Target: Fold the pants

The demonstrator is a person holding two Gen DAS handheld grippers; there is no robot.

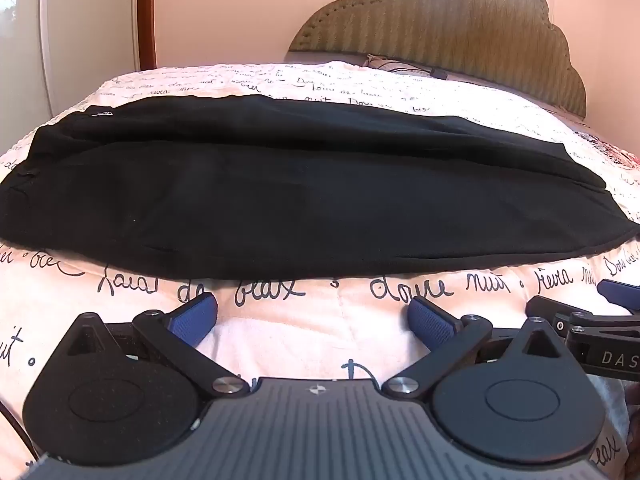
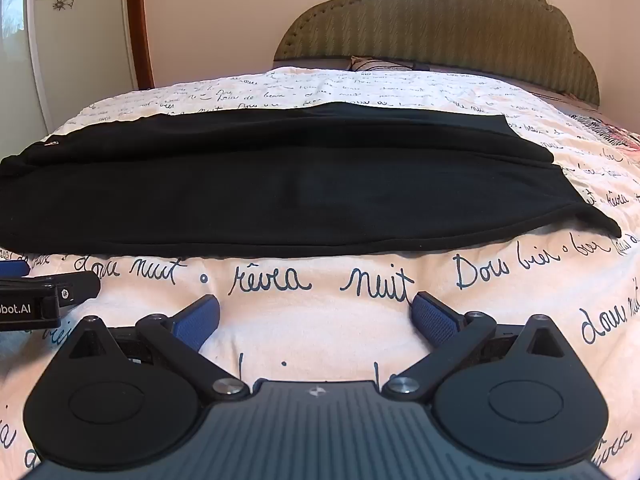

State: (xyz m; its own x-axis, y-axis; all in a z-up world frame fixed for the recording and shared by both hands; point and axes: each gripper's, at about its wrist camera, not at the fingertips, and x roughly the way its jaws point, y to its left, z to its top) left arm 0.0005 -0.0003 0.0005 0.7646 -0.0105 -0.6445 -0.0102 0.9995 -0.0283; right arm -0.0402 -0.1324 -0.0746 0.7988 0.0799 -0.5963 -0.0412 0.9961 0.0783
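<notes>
Black pants (image 1: 280, 184) lie flat across the bed, folded lengthwise, with the waist at the left and the leg ends at the right; they also show in the right wrist view (image 2: 280, 184). My left gripper (image 1: 314, 316) is open and empty, a little short of the pants' near edge. My right gripper (image 2: 316, 316) is open and empty, also just short of the near edge. The right gripper's fingers (image 1: 616, 292) show at the right edge of the left wrist view, and the left gripper's fingers (image 2: 48, 280) at the left edge of the right wrist view.
The bed has a cream bedspread (image 1: 320, 344) with black handwriting print. A padded olive headboard (image 1: 440, 24) stands at the far end, with a pillow (image 2: 376, 65) and cable below it. A white door and wooden frame (image 1: 146, 12) are at the far left.
</notes>
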